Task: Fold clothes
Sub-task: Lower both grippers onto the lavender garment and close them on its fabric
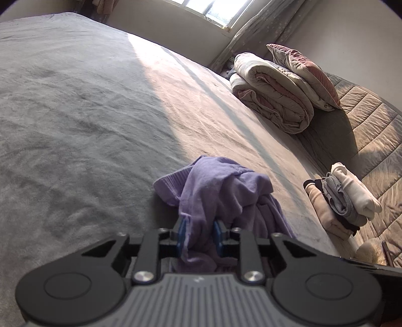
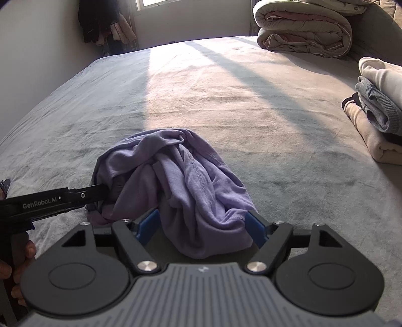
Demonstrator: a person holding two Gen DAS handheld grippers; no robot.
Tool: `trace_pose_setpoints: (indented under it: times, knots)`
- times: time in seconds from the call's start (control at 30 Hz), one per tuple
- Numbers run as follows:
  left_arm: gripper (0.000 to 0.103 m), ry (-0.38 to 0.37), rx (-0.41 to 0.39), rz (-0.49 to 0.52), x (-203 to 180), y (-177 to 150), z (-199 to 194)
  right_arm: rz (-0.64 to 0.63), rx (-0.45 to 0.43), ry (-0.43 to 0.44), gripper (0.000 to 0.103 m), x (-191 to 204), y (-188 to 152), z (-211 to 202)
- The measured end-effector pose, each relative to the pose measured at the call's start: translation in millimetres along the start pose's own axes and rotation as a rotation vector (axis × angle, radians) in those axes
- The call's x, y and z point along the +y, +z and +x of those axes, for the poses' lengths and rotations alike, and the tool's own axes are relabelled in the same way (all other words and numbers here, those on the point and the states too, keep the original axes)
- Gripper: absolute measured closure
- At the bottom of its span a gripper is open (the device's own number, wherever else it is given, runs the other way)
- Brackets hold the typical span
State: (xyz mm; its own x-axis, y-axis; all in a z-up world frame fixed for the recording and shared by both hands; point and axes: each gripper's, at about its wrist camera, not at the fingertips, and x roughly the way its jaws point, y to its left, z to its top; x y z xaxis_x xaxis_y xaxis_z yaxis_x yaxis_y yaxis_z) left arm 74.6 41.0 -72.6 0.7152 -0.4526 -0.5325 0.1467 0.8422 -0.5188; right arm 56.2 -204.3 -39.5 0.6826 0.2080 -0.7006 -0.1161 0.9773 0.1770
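A crumpled purple garment [image 1: 221, 186] lies in a heap on the grey bed [image 1: 75, 113]. My left gripper [image 1: 199, 234] is shut on a fold of it, the blue pads pinching the cloth near its near edge. In the right wrist view the same purple garment [image 2: 181, 171] bulges between the wide-set blue pads of my right gripper [image 2: 201, 223]; the jaws stand open around the bunch, and the left pad shows a gap to the cloth. The left gripper [image 2: 106, 192] reaches into the heap from the left, held by a hand [image 2: 17, 266].
A stack of folded clothes [image 1: 341, 198] [image 2: 377, 113] sits at the right side of the bed. A rolled duvet [image 1: 271, 93] [image 2: 304, 27] with a pillow [image 1: 304, 73] lies farther back. Dark clothes [image 2: 100, 22] hang by the far wall. Sunlight crosses the bed [image 2: 226, 88].
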Motion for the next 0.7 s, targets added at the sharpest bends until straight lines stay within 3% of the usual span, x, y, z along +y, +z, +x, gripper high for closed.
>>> trace_pose_setpoints:
  times: [0.2,0.5,0.6,0.7]
  knots:
    - [0.095,-0.158,-0.043,0.032,-13.4,-1.5,-21.4,0.095,-0.033,0.111,0.031,-8.4,7.3,-8.1]
    - [0.095,-0.378,0.084,0.206,-50.1,-26.6,-35.8,0.249,-0.029,0.323,0.036,-13.0,11.3,-14.7]
    - [0.095,-0.416,0.128,0.27,-60.8,-35.6,-40.6,0.271,-0.005,0.348,0.047,-11.9,10.3,-11.7]
    - [0.094,-0.395,0.149,0.315,-67.4,-39.2,-43.6,0.248,0.04,0.359,0.077,-7.4,6.7,-6.0]
